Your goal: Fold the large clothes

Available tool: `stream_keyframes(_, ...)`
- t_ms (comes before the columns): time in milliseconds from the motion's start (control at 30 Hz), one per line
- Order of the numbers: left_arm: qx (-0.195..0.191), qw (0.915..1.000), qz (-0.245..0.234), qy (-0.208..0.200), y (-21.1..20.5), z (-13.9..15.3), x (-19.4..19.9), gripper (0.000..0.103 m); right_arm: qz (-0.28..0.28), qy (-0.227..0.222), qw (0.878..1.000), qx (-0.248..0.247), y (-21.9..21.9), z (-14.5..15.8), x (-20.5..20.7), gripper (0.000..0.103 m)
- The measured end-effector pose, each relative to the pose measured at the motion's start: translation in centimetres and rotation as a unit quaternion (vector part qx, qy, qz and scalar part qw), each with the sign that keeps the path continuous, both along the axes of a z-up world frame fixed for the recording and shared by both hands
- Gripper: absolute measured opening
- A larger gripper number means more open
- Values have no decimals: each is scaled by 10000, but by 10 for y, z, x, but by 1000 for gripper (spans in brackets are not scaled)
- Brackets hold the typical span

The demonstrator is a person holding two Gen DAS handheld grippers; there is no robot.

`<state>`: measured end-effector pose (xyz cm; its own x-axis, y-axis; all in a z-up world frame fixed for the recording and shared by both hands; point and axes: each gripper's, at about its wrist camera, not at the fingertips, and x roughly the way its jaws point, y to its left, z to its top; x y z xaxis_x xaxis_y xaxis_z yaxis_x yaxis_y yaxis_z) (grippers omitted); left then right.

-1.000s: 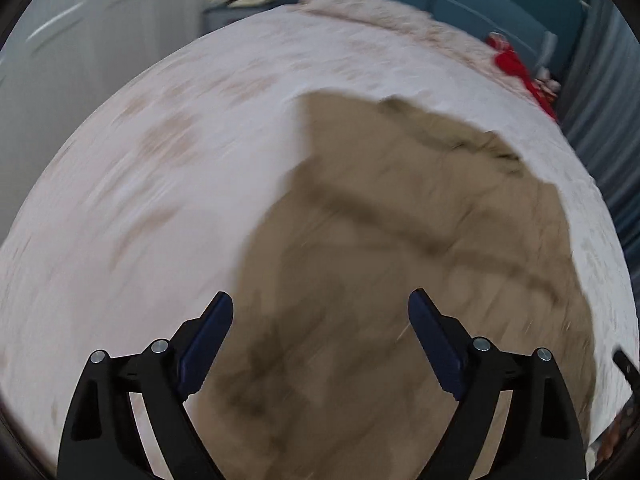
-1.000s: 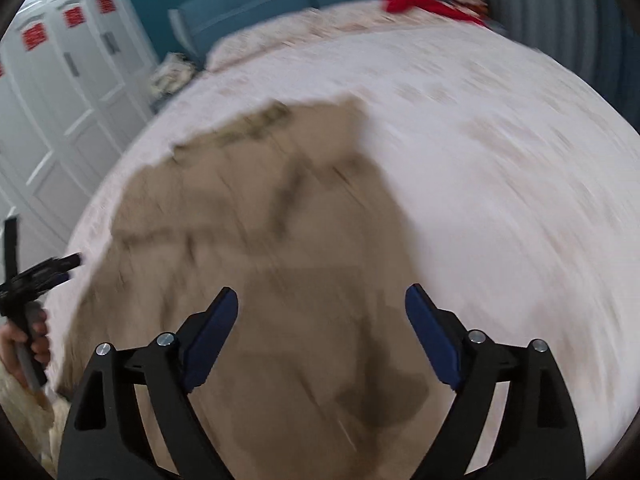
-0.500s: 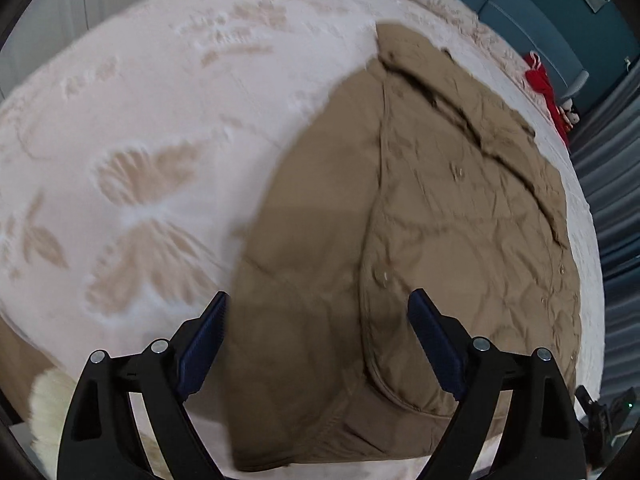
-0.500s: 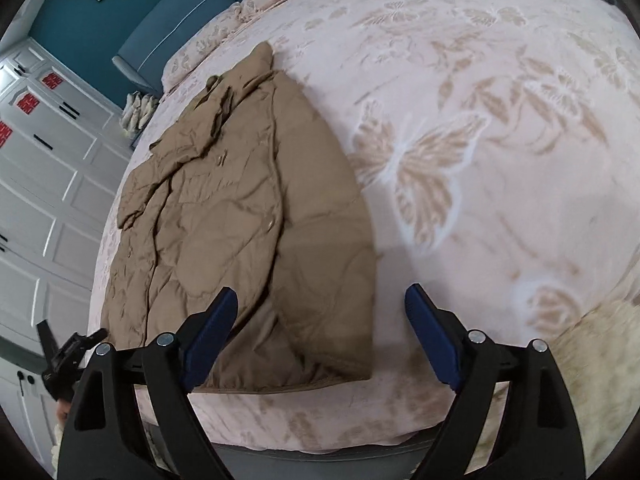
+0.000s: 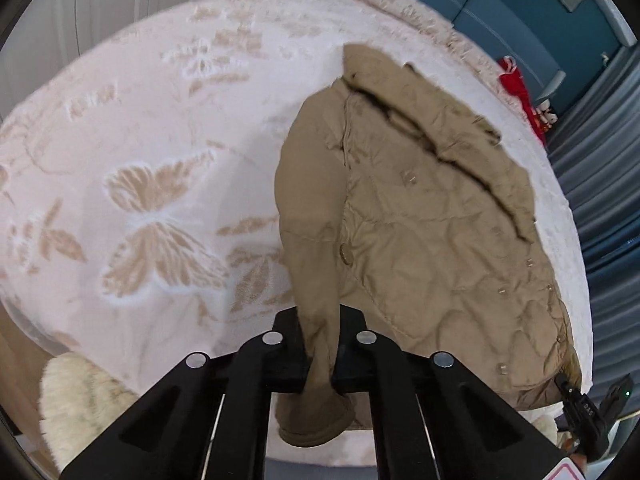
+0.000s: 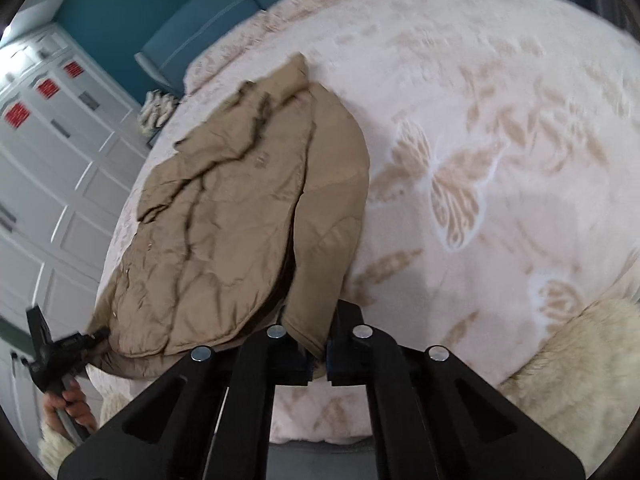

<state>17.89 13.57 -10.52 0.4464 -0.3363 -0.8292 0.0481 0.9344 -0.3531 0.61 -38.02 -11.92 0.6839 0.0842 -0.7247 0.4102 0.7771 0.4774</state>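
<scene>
A tan quilted jacket (image 5: 432, 216) lies face up on a bed, collar toward the headboard. My left gripper (image 5: 320, 344) is shut on the jacket's left sleeve (image 5: 312, 264) near the cuff, at the bed's near edge. My right gripper (image 6: 318, 344) is shut on the other sleeve (image 6: 328, 240) near its cuff. The jacket (image 6: 224, 220) fills the left half of the right wrist view. Each gripper shows in the other's view: the right one (image 5: 580, 412) and the left one (image 6: 60, 348), both at the hem.
The bed has a pale cover with butterfly patterns (image 5: 160, 216). A red item (image 5: 516, 84) lies near the teal headboard (image 5: 500, 16). White wardrobe doors (image 6: 48, 168) stand beside the bed. Fluffy cream rugs (image 5: 80, 396) (image 6: 576, 380) lie below the bed's near edge.
Both grippers were open over the jacket. They have dropped to the bed's near edge and shut, each on a sleeve near the cuff.
</scene>
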Motion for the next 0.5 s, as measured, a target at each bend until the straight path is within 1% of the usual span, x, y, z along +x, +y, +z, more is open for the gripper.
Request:
stream_keyframes(100, 150, 9996, -183, -130, 6, 25, -17, 2, 331, -71, 9992, -228, 6, 28, -18, 2)
stream_keyframes(167, 324, 9984, -438, -166, 11, 44, -37, 2, 639, -44, 9970, -445, 10, 46, -33, 2)
stream_keyframes(300, 710, 9919, -1050, -123, 23, 83, -82, 2, 1420, 137, 9852, -953, 28, 84, -78, 2)
stream_keyframes(400, 916, 9872, -1303, -24, 35, 112, -111, 2, 1681, 128, 9798, -1075, 40, 110, -108, 2)
stream_keyframes(433, 946, 9866, -1326, -50, 37, 121, -117, 2, 1733, 10, 9779, -1168, 45, 126, -119, 2)
stream_keyframes(500, 885, 9874, -1287, -271, 41, 150, -126, 2, 1691, -225, 9769, -1289, 52, 143, -131, 2)
